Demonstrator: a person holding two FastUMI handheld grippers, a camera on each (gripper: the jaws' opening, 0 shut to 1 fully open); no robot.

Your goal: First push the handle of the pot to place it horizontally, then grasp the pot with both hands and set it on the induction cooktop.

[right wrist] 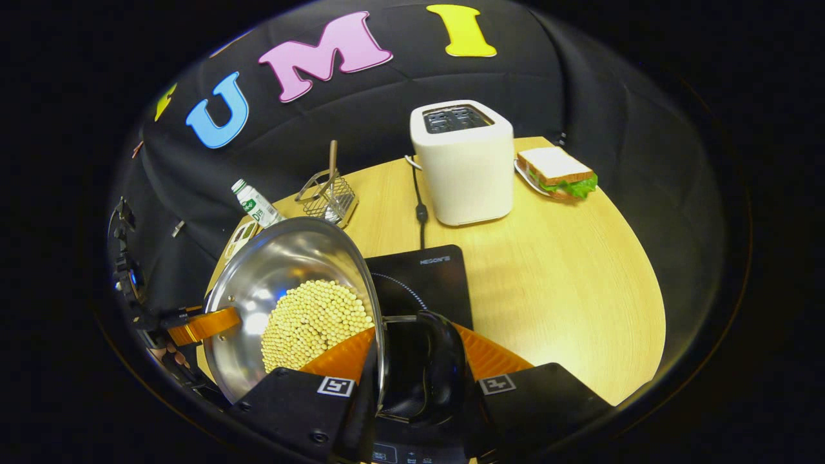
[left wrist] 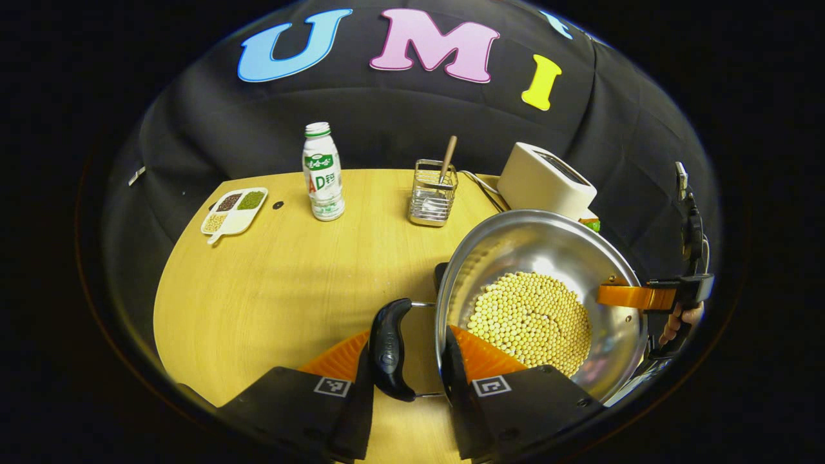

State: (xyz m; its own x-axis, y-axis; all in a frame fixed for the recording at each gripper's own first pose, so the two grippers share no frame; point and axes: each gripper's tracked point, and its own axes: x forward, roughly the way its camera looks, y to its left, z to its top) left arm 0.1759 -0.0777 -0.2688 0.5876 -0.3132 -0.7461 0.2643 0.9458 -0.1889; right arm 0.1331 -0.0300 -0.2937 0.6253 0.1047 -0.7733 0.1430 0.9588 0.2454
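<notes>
A steel pot [left wrist: 554, 251] holding soybeans [left wrist: 528, 319] has a black loop handle on each side. My left gripper [left wrist: 409, 332] straddles the near handle [left wrist: 390, 348], with one finger outside the handle and the other inside the pot's rim, pressing on both. In the right gripper view my right gripper [right wrist: 414, 328] clamps the opposite handle [right wrist: 433, 361] the same way. The other gripper shows across the pot in each view: the right one [left wrist: 644, 296] and the left one [right wrist: 200, 325]. The black induction cooktop [right wrist: 428, 277] lies under the pot's [right wrist: 283, 270] right edge.
A white toaster [right wrist: 464, 161] with its cord stands behind the cooktop, and a sandwich [right wrist: 557, 171] on a plate lies beside it. A milk bottle [left wrist: 323, 173], a wire cutlery rack [left wrist: 433, 193] and a divided dish of beans [left wrist: 233, 209] sit at the table's far side.
</notes>
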